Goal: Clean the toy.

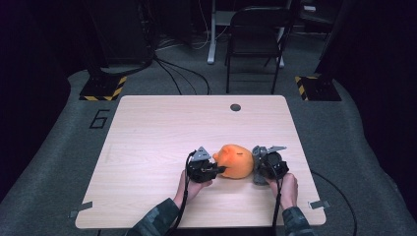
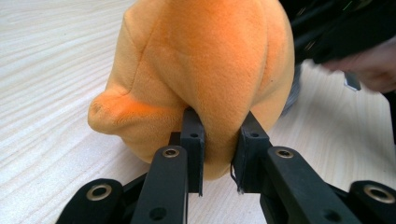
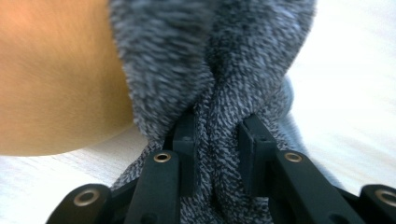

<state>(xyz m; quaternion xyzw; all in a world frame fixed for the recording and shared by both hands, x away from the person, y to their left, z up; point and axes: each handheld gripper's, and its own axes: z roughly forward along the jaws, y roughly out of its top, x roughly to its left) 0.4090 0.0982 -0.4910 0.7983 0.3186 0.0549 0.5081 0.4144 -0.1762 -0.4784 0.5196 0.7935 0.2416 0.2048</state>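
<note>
Resting on a pale wooden table [image 1: 147,128], near its front edge: an orange plush toy [image 1: 235,161] between both grippers. Seen from the high view alone: a folding chair [image 1: 255,39] beyond the table, striped black-and-yellow bases, and a large "6" [image 1: 100,119] marked on the grey floor. Pinching a fold of orange plush [image 2: 205,70] between nearly closed jaws: left gripper [image 1: 200,167], shown close in the left gripper view. Clamping a twist of grey knitted fabric [image 3: 219,93] beside the orange plush: right gripper [image 1: 268,164], jaws almost fully closed, the knit texture clear in the right gripper view.
</note>
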